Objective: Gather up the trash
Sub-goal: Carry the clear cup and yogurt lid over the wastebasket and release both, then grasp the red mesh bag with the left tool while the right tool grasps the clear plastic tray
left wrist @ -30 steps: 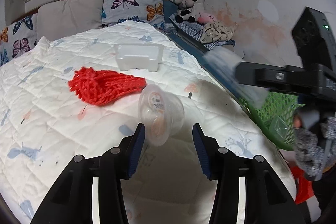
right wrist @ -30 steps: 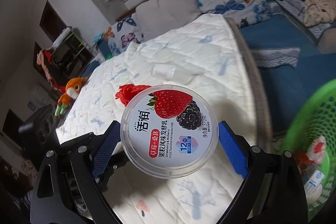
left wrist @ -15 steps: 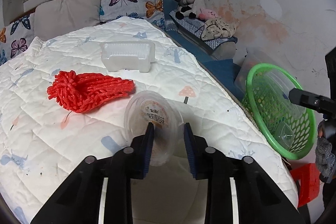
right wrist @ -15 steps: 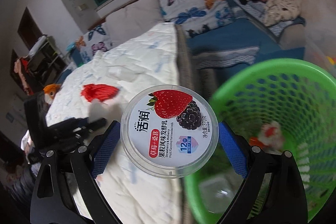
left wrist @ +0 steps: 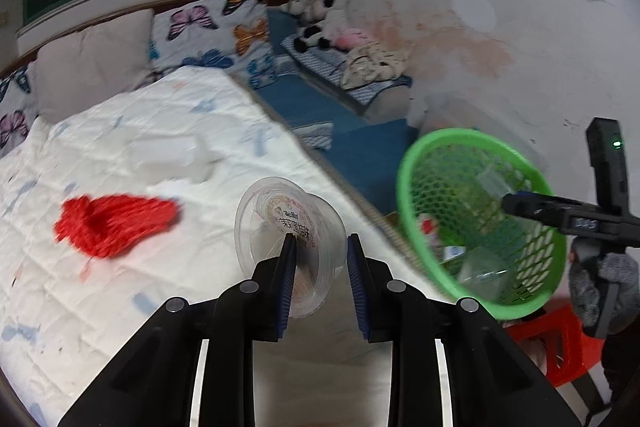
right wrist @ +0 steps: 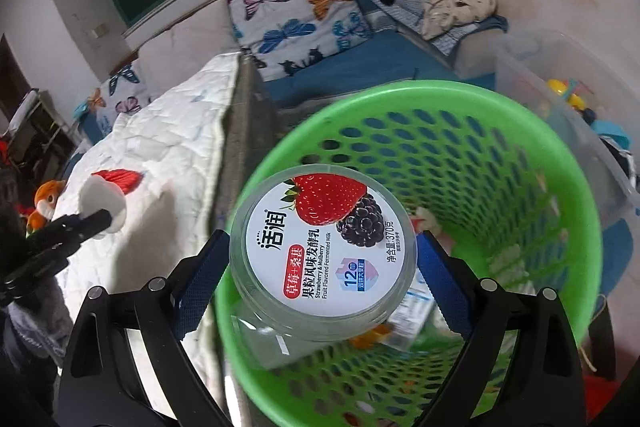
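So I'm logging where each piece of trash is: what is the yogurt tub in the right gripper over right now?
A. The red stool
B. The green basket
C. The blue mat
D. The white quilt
B: in the right wrist view the yogurt tub is framed by the green basket and its mesh.

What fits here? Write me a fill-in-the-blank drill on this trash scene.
1. The right tongs hold a yogurt tub above the ____ basket.
2. The left tongs pinch a clear ____.
3. The net on the bed is ____.

Missing: green; cup; red
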The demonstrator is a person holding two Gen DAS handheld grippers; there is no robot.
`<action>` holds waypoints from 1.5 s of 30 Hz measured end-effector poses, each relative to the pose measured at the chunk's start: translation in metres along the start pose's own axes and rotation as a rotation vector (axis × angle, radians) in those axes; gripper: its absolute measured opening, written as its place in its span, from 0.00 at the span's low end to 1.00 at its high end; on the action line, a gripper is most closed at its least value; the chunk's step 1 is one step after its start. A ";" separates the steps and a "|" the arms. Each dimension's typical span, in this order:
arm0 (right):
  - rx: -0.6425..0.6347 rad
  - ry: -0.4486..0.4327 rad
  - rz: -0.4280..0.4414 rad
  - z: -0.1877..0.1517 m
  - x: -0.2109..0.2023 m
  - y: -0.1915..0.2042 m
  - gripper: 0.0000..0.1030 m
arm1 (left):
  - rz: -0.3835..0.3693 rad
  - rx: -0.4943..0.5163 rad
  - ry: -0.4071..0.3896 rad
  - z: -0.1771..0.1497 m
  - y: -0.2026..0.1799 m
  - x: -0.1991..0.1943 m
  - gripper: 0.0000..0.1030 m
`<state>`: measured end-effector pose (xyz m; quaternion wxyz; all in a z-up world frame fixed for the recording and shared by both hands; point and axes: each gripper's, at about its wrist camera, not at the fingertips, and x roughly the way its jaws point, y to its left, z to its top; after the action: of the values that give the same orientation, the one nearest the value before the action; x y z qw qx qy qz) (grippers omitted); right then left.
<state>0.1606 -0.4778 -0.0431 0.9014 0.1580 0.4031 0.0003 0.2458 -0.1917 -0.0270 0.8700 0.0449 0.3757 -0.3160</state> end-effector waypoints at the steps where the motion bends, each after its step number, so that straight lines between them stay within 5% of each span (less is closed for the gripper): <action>1: 0.004 -0.001 -0.009 0.000 -0.001 -0.003 0.90 | -0.013 0.009 -0.001 0.003 -0.008 0.002 0.24; 27: 0.070 -0.092 0.026 -0.015 -0.059 -0.039 0.92 | -0.194 0.127 0.104 0.033 -0.133 0.077 0.27; 31: 0.084 -0.091 0.029 -0.018 -0.059 -0.041 0.92 | -0.200 0.134 0.097 0.033 -0.139 0.078 0.41; 45: 0.053 -0.081 0.072 -0.017 -0.053 -0.016 0.92 | -0.099 0.087 0.059 0.021 -0.095 0.045 0.42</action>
<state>0.1103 -0.4949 -0.0199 0.9120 0.1958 0.3601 0.0154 0.2269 -0.2970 -0.0274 0.8391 0.0731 0.3889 -0.3733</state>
